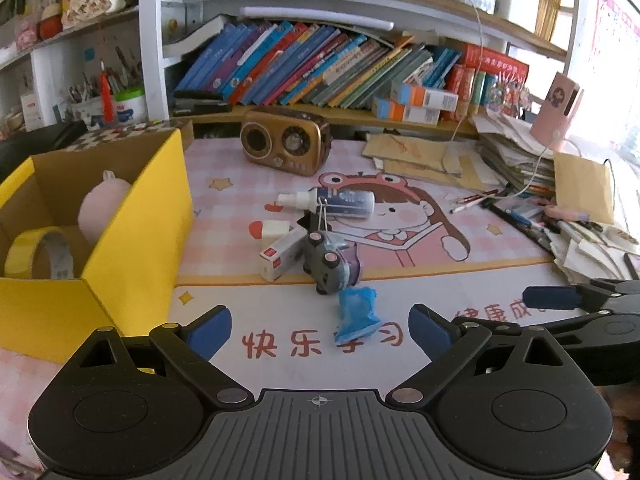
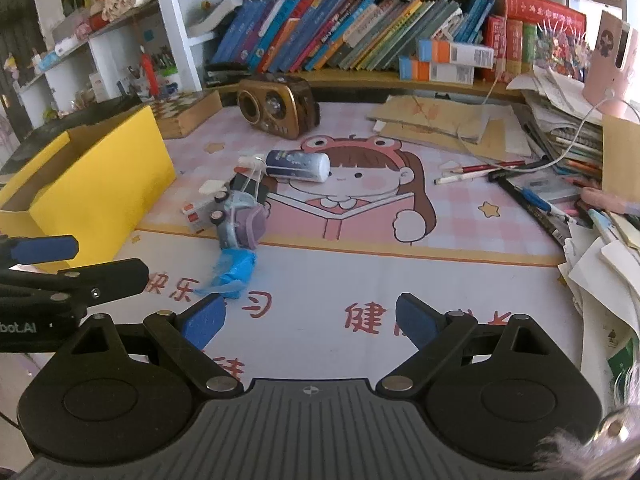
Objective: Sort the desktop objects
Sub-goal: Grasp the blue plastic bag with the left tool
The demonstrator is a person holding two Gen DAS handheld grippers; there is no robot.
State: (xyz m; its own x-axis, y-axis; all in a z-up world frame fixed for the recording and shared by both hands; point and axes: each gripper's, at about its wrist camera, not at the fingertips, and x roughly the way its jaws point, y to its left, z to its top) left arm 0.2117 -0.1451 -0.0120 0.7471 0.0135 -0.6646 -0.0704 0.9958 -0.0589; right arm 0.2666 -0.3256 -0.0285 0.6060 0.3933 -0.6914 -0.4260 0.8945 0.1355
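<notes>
Both tongs hung released and empty: the left gripper (image 1: pixel 320 330) faced a crumpled blue wrapper (image 1: pixel 355 315) at twelve o'clock, the right gripper (image 2: pixel 308 320) had it at ten. This looked like the approach before a pick. Beyond lay a hard grey toy car (image 1: pixel 330 258), a smooth cylindrical spray bottle (image 1: pixel 336 202) and a small carton (image 1: pixel 280 254); the yellow cardboard box (image 1: pixel 136 236) waited at nine o'clock, so the next move called for closing on one piece.
</notes>
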